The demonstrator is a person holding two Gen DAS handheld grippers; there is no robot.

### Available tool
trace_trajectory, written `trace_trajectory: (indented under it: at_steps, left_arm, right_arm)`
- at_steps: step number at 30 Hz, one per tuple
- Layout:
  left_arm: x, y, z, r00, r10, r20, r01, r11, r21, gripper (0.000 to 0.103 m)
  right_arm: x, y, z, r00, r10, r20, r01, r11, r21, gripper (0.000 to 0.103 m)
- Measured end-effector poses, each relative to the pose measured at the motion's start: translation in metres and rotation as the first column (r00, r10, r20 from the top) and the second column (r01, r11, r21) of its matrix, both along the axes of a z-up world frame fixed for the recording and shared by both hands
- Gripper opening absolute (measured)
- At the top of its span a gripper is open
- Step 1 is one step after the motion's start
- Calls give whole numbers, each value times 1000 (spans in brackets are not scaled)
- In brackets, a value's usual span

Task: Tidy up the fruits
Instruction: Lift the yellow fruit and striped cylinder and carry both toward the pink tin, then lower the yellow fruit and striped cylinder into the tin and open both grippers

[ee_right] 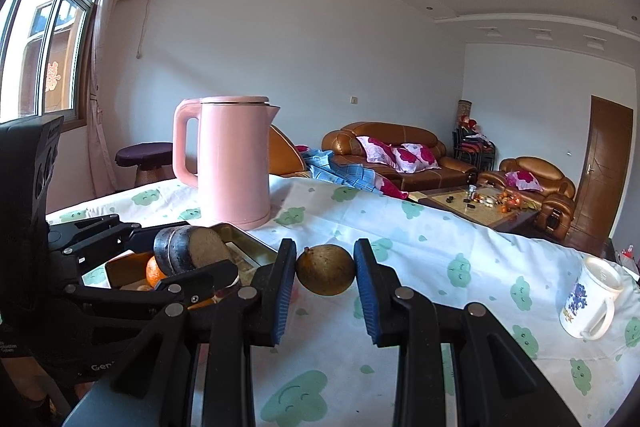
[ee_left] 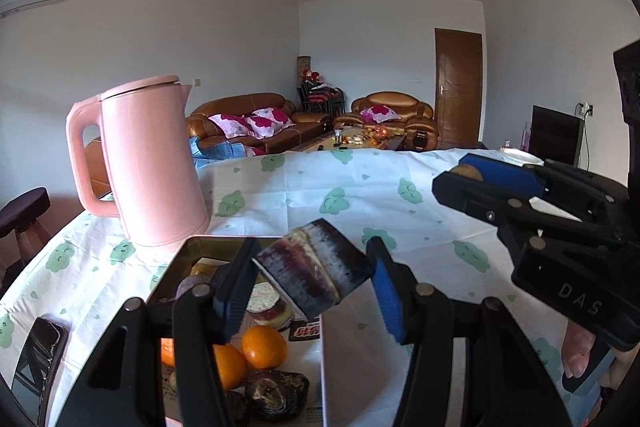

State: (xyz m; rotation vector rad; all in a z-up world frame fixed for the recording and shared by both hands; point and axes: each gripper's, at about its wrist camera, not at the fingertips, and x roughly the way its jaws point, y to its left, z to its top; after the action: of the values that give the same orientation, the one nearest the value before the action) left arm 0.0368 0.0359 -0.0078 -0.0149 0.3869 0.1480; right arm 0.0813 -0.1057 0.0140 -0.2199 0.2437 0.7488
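Two grippers are loaded, both lifted clear of the cloth, presumably for carrying. Over the tin box (ee_left: 192, 247) of oranges (ee_left: 264, 346), the left gripper (ee_left: 310, 283) clamps a dark sugarcane chunk (ee_left: 316, 263) partway open; rightward, the right gripper (ee_right: 325, 287) pinches a small brown fruit (ee_right: 325, 269) tight.

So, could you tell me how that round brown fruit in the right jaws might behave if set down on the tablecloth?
The brown fruit looks rounded, so it would probably roll. Its skin seems hard and smooth, so it may slip.
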Motion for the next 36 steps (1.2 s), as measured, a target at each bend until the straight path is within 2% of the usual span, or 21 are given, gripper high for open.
trace_trajectory:
  at_steps: [24,36]
  left_arm:
    - [-18,63,-3,992,125,-30,-126,992,-29,56]
    - [-27,85,-10,985,166,-51,-169,984,-51,56]
  right_arm:
    - [-13,54,2,995,102,-2,-102,994,-25,32]
    - [-14,87,-11,989,147,-33,-149,987,-60,32]
